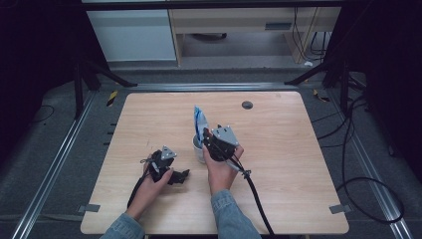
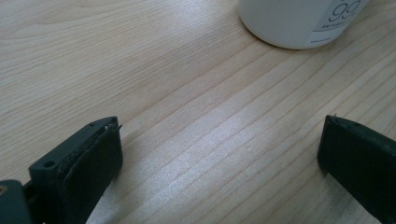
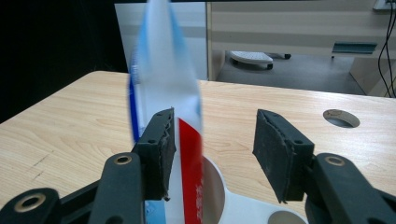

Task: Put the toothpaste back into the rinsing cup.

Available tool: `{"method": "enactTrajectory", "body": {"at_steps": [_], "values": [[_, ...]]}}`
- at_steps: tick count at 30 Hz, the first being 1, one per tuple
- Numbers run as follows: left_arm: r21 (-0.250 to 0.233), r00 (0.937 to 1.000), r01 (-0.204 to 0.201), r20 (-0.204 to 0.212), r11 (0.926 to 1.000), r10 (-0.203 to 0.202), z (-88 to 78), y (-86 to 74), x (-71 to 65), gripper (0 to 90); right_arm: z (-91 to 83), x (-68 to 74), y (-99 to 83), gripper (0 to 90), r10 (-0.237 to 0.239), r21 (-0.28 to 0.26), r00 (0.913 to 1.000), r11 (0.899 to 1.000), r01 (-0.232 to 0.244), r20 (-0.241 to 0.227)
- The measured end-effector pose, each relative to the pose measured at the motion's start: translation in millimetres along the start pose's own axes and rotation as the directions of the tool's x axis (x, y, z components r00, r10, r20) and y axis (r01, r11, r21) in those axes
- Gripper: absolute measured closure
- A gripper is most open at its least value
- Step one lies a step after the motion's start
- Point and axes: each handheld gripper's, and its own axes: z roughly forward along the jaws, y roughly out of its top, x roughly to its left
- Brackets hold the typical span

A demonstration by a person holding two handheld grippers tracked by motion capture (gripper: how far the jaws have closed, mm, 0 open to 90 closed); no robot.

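A white cup (image 1: pixel 198 149) stands near the middle of the wooden table (image 1: pixel 278 164). A blue, white and red tube (image 1: pixel 199 121) stands upright in it. In the right gripper view the tube (image 3: pixel 166 84) rises out of the cup (image 3: pixel 219 189) beside the left jaw, with a clear gap to the other jaw. My right gripper (image 3: pixel 215 135) is open around it, and in the high view it (image 1: pixel 207 138) sits just right of the cup. My left gripper (image 1: pixel 182 175) rests low on the table left of the cup, open (image 2: pixel 219 140) with bare wood between its jaws. The cup's base (image 2: pixel 299 21) lies ahead of it.
A round cable hole (image 1: pixel 247 104) sits near the table's far edge. Cables trail over the floor at the right (image 1: pixel 368 189). Black frame legs (image 1: pixel 99 74) stand beyond the table's far corners. Wide bare wood lies to the right of my hands.
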Motion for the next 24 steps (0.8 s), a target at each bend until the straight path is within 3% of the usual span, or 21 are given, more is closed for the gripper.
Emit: {"method": "enactTrajectory", "body": {"at_steps": [11,24], "values": [[0.0,1.0,-0.001,0.001,1.0,0.001,0.1,0.1,0.0,0.0,-6.2,2.5,2.0,44.0,-0.041,-0.002,0.9991,0.999,0.041,-0.004],[-0.003,1.0,-0.001,0.0,1.0,0.001,0.2,0.1,0.0,0.0,-15.4,2.1,11.7,22.8,-0.074,0.026,0.9972,0.997,0.074,0.007]]}}
